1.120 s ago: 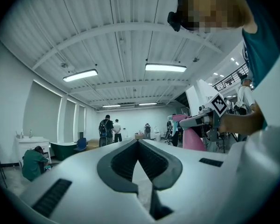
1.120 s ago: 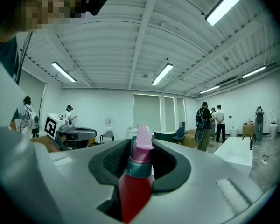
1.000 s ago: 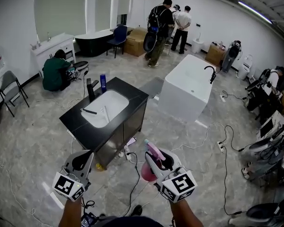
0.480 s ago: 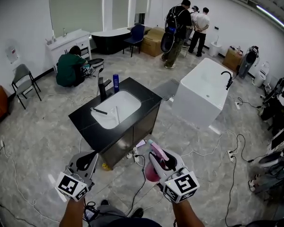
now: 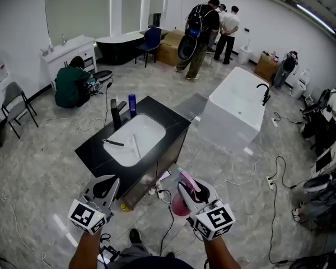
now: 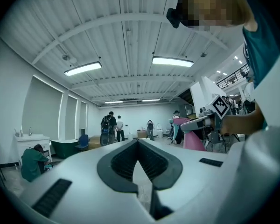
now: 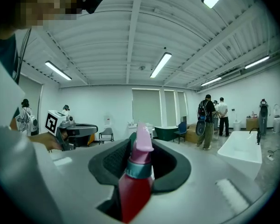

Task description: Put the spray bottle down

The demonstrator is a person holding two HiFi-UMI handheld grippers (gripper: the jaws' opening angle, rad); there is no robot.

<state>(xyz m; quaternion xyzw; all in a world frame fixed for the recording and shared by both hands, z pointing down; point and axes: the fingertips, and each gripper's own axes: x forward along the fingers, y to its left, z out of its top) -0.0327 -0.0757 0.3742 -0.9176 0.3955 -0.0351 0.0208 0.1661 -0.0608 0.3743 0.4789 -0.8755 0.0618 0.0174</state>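
Observation:
A pink spray bottle (image 5: 181, 202) with a pale pink nozzle hangs above the floor, and my right gripper (image 5: 187, 185) is shut on it. In the right gripper view the red-pink bottle (image 7: 135, 181) stands upright between the dark pads, nozzle toward the camera's far side, in my right gripper (image 7: 141, 146). My left gripper (image 5: 103, 181) is level beside it, to the left, shut and empty. In the left gripper view the pads of my left gripper (image 6: 138, 143) meet at the tips, and the bottle (image 6: 192, 139) shows at the right.
Ahead stands a black vanity counter (image 5: 169, 118) with a white sink, a dark faucet (image 5: 116, 112) and a blue bottle (image 5: 132, 104). A white bathtub (image 5: 235, 108) is to its right. Cables (image 5: 162, 206) trail over the marble floor. Several people stand or crouch at the back.
Both grippers and the head view have moved closer to the black vanity. The right gripper still holds the bottle; the left stays shut.

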